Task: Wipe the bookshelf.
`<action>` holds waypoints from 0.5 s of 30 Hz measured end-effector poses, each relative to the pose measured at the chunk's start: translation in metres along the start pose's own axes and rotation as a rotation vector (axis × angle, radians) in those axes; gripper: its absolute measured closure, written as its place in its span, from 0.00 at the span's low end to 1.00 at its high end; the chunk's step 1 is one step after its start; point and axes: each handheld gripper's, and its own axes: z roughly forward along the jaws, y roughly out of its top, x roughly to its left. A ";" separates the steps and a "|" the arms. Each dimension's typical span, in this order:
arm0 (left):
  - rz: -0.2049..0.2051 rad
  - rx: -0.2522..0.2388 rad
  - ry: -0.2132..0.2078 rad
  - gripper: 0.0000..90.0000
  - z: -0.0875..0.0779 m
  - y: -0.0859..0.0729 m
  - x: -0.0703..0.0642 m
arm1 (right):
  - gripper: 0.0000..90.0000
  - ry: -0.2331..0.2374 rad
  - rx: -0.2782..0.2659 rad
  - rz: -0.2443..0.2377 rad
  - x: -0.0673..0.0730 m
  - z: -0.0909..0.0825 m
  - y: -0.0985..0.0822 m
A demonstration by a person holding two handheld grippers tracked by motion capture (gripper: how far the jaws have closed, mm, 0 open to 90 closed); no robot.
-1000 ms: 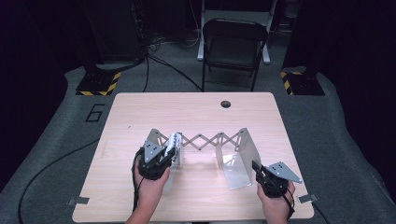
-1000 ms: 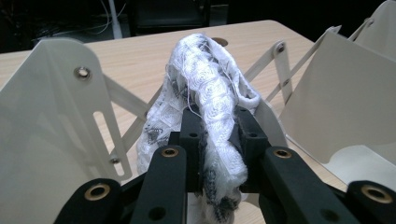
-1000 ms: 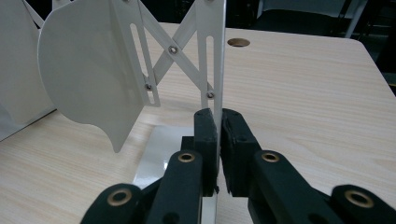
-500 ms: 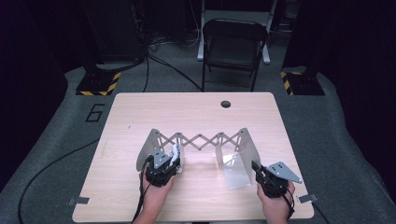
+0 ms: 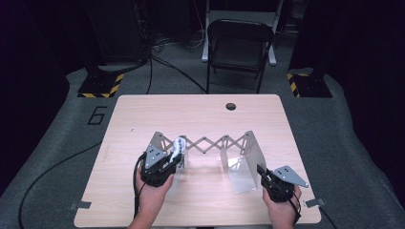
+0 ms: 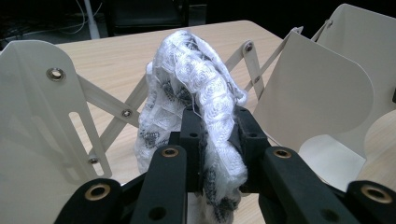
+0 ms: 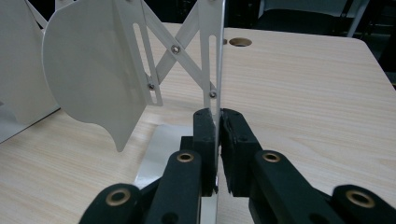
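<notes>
Placing a white cloth into an expanding metal rack on the desk (image 5: 200,114).
Left claw (image 6: 215,122) clamped on the cloth (image 6: 196,88), held between the rack's left plate (image 6: 32,98) and next plate (image 6: 322,88); right claw (image 7: 218,122) clamped on the rack's end plate (image 7: 219,56). Best lowered straight down, clear of the rack's cross-links (image 5: 210,142), rack kept steady. Chair (image 5: 239,43) well beyond the rack.

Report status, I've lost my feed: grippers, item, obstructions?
Left gripper shut on white lacy cloth bundle. Right gripper shut on extendable metal rack's end plate. Nothing in the way.
</notes>
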 end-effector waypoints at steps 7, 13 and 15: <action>-0.014 0.066 0.007 0.86 0.018 -0.032 0.001 | 0.94 0.003 -0.001 0.002 0.000 0.000 0.000; -0.027 0.137 0.013 0.86 0.034 -0.061 0.000 | 0.94 0.005 -0.001 0.002 0.000 0.000 0.000; -0.027 0.145 0.011 0.86 0.035 -0.063 0.002 | 0.94 0.005 -0.001 0.002 0.000 0.000 0.000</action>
